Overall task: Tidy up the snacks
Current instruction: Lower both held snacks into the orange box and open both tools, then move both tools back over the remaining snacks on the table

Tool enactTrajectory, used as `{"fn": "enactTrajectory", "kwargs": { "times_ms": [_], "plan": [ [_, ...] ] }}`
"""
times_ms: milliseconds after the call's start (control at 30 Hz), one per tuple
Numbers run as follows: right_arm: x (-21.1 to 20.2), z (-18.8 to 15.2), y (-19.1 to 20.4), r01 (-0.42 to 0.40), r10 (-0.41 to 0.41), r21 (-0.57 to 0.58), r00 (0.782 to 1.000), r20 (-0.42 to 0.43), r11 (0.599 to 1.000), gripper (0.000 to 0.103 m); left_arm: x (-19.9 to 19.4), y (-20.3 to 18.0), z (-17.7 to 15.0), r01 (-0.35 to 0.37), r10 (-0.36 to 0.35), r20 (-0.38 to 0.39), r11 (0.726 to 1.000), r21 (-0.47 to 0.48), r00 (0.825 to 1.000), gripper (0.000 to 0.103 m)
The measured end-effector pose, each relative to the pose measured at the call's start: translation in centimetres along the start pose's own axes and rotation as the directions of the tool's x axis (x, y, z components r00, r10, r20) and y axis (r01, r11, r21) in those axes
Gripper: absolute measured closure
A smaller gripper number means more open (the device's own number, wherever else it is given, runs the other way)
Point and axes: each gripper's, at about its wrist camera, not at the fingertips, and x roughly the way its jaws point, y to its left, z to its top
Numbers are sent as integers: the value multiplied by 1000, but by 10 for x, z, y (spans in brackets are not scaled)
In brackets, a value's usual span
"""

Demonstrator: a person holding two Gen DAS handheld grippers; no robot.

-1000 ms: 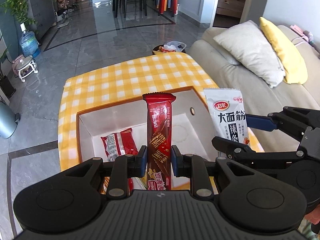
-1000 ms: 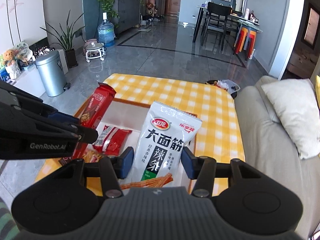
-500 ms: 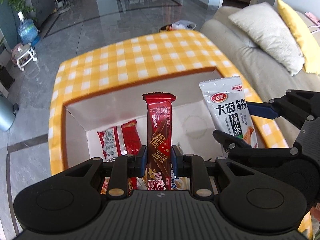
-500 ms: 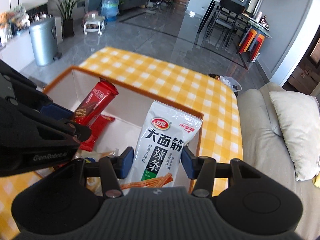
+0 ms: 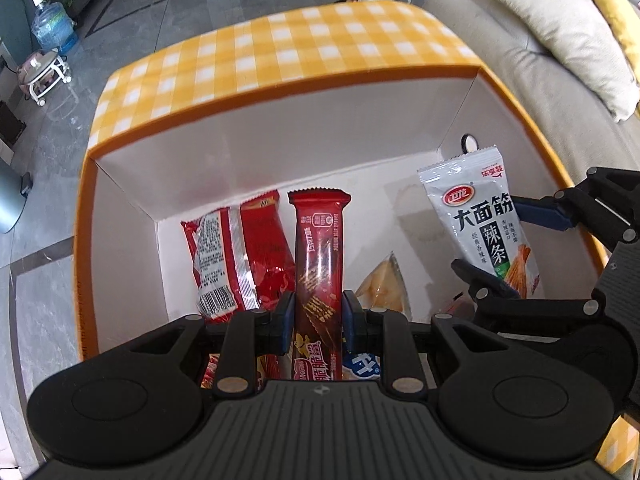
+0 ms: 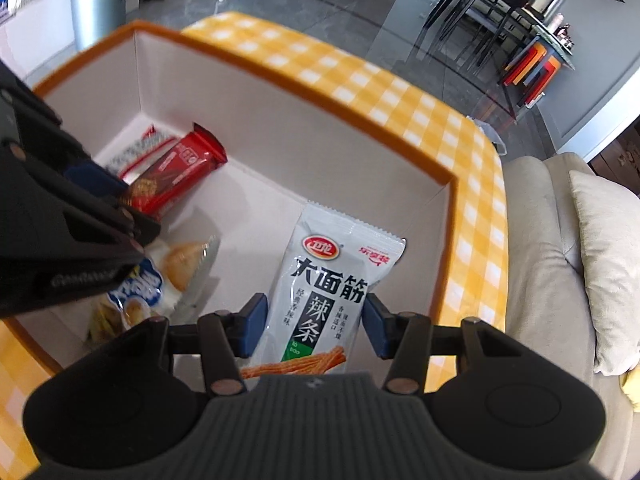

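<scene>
L fingers clamp long red wafer bar, R fingers grip white spicy-strip pouch; lower both inside orange-rimmed white cardboard box below before letting go

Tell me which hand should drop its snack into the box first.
Either, probably the right: the right gripper holds the white spicy-strip pouch over bare box floor, while the left gripper's red wafer bar hangs above packets.

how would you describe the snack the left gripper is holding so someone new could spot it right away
Start at the orange-rimmed white box on the yellow checked tablecloth. Over its middle, the left gripper clamps a long red chocolate wafer bar. It is far narrower than the wide red packet lying beside it, and unlike the white spicy-strip pouch in the right gripper.
</scene>
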Motion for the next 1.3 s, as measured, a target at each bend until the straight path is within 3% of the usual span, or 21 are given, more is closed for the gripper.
{"fn": "enactTrajectory", "kwargs": {
  "times_ms": [500,667,767,967,1300],
  "plan": [
    [10,-7,9,5,-6,-13,999,-47,1000,53,1,1,-3,-12,12,-5,1000,9,1000,79],
    [6,-6,11,14,-15,-18,999,-40,1000,51,-5,-1,-4,-20,20,14,1000,15,1000,74],
    [0,-4,8,21,-21,0,1000,-20,1000,41,-13,-1,-7,-16,15,33,1000,14,999,67],
    [-27,-10,2,12,-16,59,998,59,998,36,-46,-3,-22,-33,31,140,999,7,990,57],
    [-85,-34,15,-13,-7,107,983,181,994,36,-110,-13,-62,-72,73,317,997,-16,946,48]
  ]
}}
